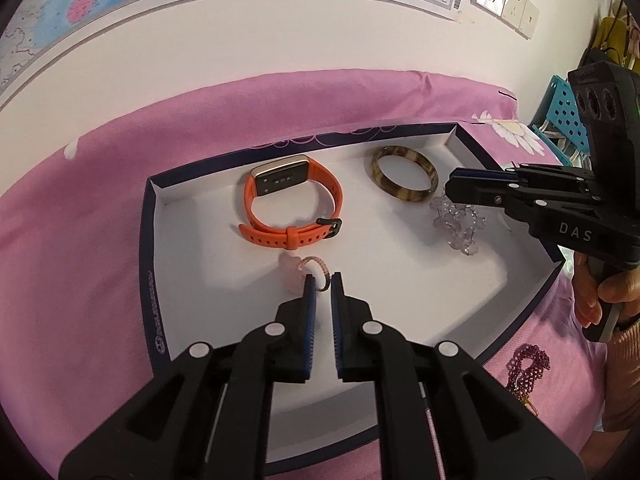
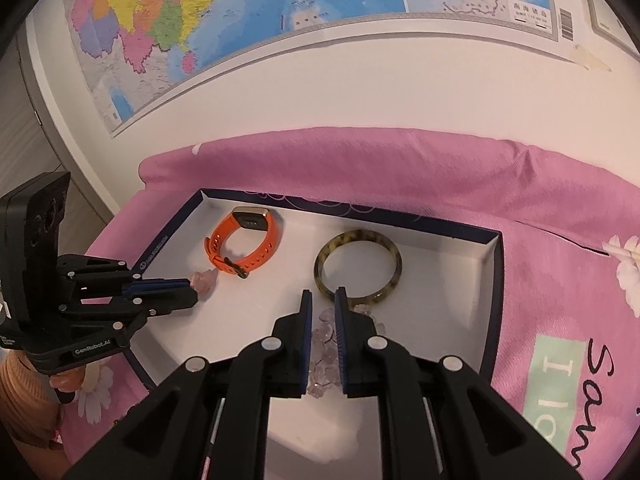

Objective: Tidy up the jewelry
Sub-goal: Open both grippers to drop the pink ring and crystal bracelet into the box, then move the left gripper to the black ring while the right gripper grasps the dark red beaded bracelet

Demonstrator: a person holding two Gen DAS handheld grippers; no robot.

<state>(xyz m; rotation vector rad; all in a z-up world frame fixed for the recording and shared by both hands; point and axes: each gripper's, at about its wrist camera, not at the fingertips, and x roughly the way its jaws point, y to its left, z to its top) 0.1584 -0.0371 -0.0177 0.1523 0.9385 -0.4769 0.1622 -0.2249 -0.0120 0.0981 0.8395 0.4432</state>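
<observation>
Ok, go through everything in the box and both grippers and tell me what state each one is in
Box: open, no lid.
Orange watch: strap buckled, lying in the box.
Brown bangle: lying flat in the box.
Pink ring: pinched by the left gripper.
Clear bead bracelet: bunched, held by the right gripper.

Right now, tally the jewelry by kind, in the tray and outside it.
Watch: 1, orange watch, in the tray.
Bangle: 1, brown mottled bangle, in the tray.
Ring: 1, pink beaded ring, in the tray.
Crystal bead piece: 1, clear crystal bead piece, in the tray.
Magenta beaded piece: 1, magenta beaded piece, outside, on the pink cloth.
Total: 5
</observation>
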